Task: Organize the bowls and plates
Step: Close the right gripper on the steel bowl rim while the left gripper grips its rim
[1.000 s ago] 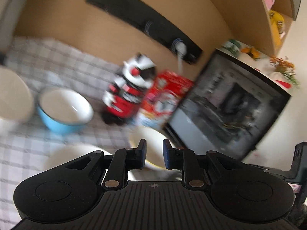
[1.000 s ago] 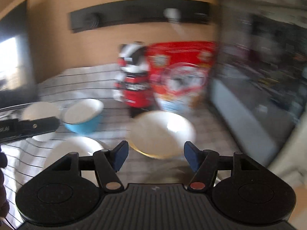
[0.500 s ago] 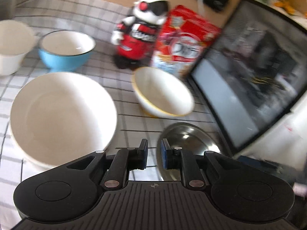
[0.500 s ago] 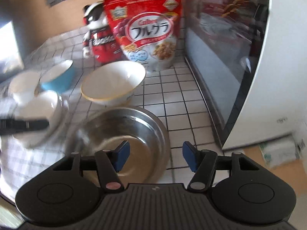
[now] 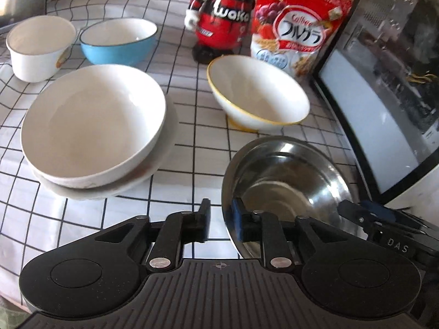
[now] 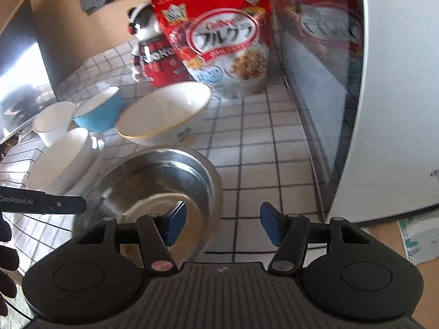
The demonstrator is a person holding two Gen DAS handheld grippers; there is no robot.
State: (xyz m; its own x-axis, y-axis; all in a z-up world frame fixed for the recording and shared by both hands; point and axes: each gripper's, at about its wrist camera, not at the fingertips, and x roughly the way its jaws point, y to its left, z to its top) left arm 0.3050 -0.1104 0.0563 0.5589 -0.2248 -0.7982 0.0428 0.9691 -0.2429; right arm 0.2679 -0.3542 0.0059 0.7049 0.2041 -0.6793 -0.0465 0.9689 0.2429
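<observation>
A steel bowl [image 5: 285, 175] sits at the near right of the checked cloth; it also shows in the right wrist view [image 6: 162, 186]. My left gripper [image 5: 221, 219] straddles its near-left rim, jaws narrowly apart, not clamped. My right gripper [image 6: 219, 222] is open, its left finger over the steel bowl's right rim. A large white bowl [image 5: 93, 123] sits on a white plate [image 5: 162, 153]. A yellow-rimmed white bowl [image 5: 258, 96], a blue bowl [image 5: 118, 41] and a white cup [image 5: 38, 46] stand farther back.
A red robot figure [image 5: 219, 19] and a red cereal bag [image 5: 296, 35] stand at the back. A microwave [image 5: 384, 82] lines the right side; its white side also shows in the right wrist view [image 6: 397, 96]. The checked tablecloth [image 5: 82, 219] covers the table.
Both grippers have dropped lower and closer to the steel bowl. The left gripper's fingers have come down around its rim; the right gripper's left finger is now over the bowl.
</observation>
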